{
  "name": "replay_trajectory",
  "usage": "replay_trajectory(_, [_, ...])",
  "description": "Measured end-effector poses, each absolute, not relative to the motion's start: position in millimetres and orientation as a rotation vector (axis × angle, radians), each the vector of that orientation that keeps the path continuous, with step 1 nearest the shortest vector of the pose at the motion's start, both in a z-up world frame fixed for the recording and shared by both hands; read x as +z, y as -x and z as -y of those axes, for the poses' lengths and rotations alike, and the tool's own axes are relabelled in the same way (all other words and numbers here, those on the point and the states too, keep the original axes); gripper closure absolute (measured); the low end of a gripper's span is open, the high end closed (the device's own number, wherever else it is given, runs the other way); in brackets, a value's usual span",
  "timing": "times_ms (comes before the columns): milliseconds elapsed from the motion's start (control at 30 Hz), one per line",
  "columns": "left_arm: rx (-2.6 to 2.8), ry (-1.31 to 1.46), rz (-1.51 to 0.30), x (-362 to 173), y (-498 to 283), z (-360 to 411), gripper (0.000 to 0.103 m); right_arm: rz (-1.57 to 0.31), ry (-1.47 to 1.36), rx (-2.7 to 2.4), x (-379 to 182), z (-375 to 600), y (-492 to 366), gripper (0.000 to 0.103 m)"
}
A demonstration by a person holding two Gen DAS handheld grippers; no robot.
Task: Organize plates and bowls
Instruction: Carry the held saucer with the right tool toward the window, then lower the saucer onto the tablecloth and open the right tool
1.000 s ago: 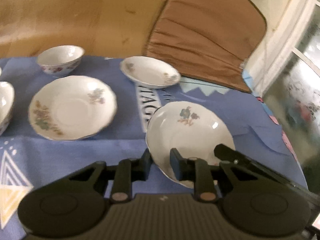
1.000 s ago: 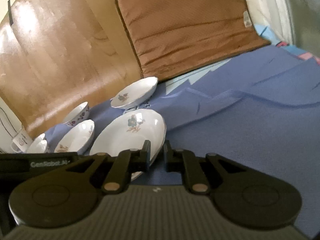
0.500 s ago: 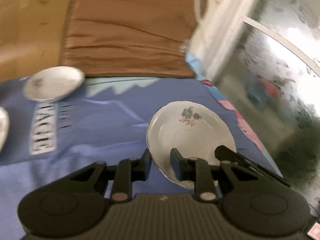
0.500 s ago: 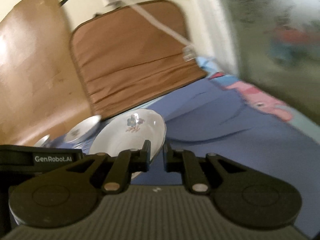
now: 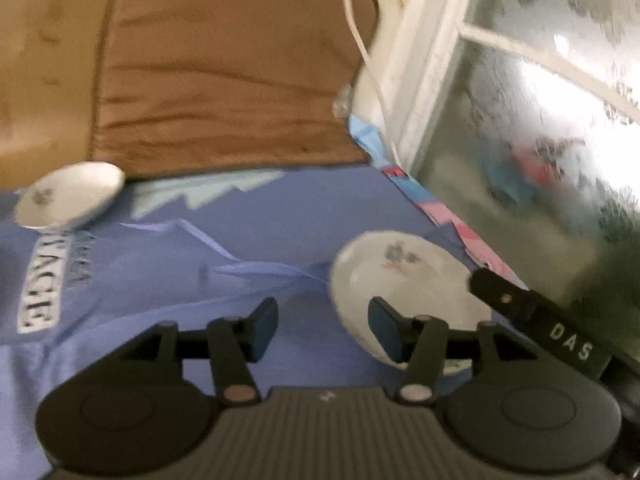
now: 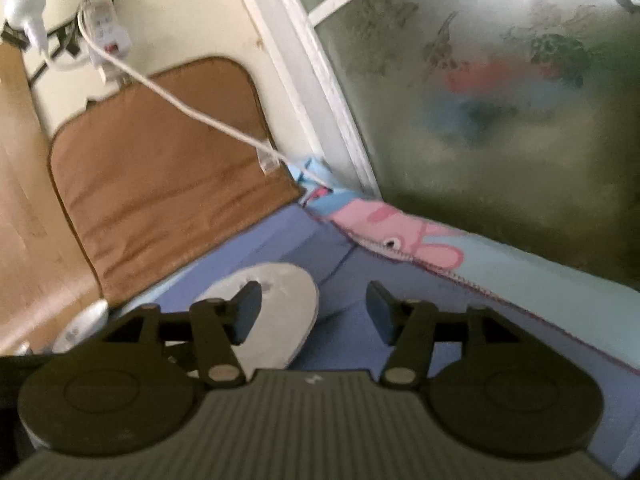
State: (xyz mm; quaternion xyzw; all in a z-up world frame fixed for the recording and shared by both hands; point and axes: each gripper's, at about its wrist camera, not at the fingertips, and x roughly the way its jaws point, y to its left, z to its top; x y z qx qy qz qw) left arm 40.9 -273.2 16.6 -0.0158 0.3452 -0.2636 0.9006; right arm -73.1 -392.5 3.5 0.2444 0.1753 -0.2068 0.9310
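Observation:
A white plate with a blue flower [image 5: 404, 276] lies on the blue cloth [image 5: 248, 240] near its right edge. My left gripper [image 5: 323, 330] is open, and its right finger lies over the plate's near rim. The same plate [image 6: 280, 304] shows in the right wrist view, behind the left finger of my open right gripper [image 6: 314, 316]. The right gripper's black body [image 5: 536, 316] lies at the plate's right side. A second white plate [image 5: 70, 194] sits at the far left by the brown cushion.
A brown cushion [image 5: 224, 80] leans on the wall behind the cloth. A frosted glass window [image 6: 500, 80] with a white frame stands at the right. A white cable [image 6: 192, 108] hangs from a wall socket across the cushion. A pink-patterned sheet edge [image 6: 400, 240] borders the cloth.
Both grippers have opened and let go of the flowered plate, which now lies on the cloth at the right. Both views have swung right toward the window.

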Motion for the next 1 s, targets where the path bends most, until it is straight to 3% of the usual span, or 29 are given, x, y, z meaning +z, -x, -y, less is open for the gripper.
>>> replay_trajectory(600, [-0.254,-0.043,-0.601,16,8,164,0.052,-0.274,-0.449,-0.498,8,385,86,0.042])
replay_trajectory(1000, [-0.107,-0.032,-0.551,19,33,85,0.048,-0.288,-0.291,-0.333,25,266,89,0.044])
